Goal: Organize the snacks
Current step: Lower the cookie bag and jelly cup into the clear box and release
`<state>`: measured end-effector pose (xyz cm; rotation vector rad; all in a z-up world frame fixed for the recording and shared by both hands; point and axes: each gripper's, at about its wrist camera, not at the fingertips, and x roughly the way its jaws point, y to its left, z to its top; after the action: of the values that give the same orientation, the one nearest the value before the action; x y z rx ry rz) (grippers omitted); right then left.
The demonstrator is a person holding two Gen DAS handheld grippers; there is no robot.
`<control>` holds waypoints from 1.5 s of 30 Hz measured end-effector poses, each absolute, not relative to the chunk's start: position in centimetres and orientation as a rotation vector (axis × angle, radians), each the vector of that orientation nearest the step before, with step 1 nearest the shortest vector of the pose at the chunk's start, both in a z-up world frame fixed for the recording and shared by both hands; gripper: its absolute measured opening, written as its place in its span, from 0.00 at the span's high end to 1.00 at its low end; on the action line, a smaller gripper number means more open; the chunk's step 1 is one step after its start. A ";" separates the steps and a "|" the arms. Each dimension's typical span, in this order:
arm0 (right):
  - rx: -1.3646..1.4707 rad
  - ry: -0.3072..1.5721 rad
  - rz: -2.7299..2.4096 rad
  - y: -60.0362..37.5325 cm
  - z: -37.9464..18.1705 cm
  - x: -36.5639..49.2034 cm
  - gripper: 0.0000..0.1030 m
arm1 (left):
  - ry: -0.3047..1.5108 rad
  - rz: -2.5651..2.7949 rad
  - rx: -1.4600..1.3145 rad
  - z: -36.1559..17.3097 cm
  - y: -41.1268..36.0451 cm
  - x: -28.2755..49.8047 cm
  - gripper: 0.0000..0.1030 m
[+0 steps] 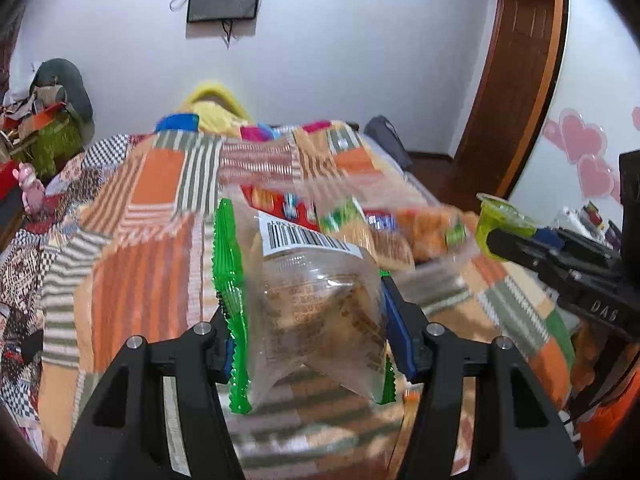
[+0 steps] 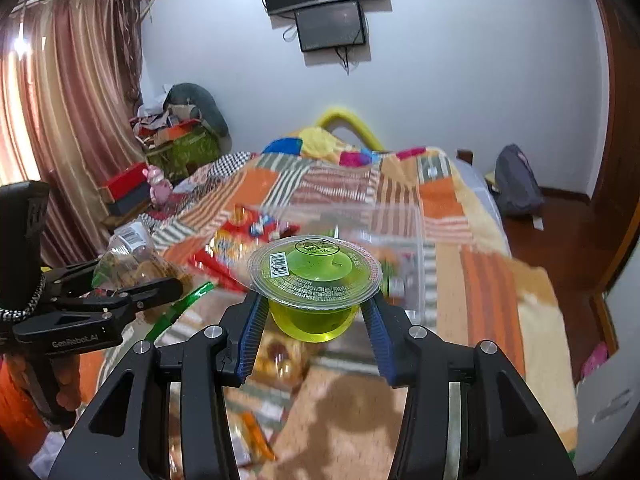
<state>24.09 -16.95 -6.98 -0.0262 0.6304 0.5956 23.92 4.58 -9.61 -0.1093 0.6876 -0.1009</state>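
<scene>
My left gripper is shut on a clear bread bag with green crimped edges and a barcode label, held above the bed. My right gripper is shut on a green jelly cup with a clear sealed lid, held upright above the bed. The right gripper and its cup show at the right of the left wrist view. The left gripper and its bag show at the left of the right wrist view. A clear plastic container with several snack packs lies on the bed just beyond both grippers.
The patchwork bedspread covers the bed. Loose snack packets lie under my right gripper. A cluttered pile with a pink toy stands at the left by the curtain. A dark backpack sits on the floor at the right.
</scene>
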 end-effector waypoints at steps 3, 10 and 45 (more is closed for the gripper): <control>-0.025 0.615 0.596 -16.3 -6.6 25.0 0.57 | 0.664 -0.089 -0.130 -8.7 5.1 25.6 0.44; -0.011 0.640 0.589 -14.3 -7.2 28.1 0.57 | 0.665 -0.046 -0.137 -8.4 5.3 29.6 0.44; -0.068 0.680 0.593 -15.4 -6.2 25.1 0.48 | 0.676 -0.041 -0.068 -7.8 5.7 25.9 0.27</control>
<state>25.07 -15.43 -6.23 -0.0678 0.6798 0.5934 25.93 5.68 -7.76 -0.0681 0.6759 -0.0410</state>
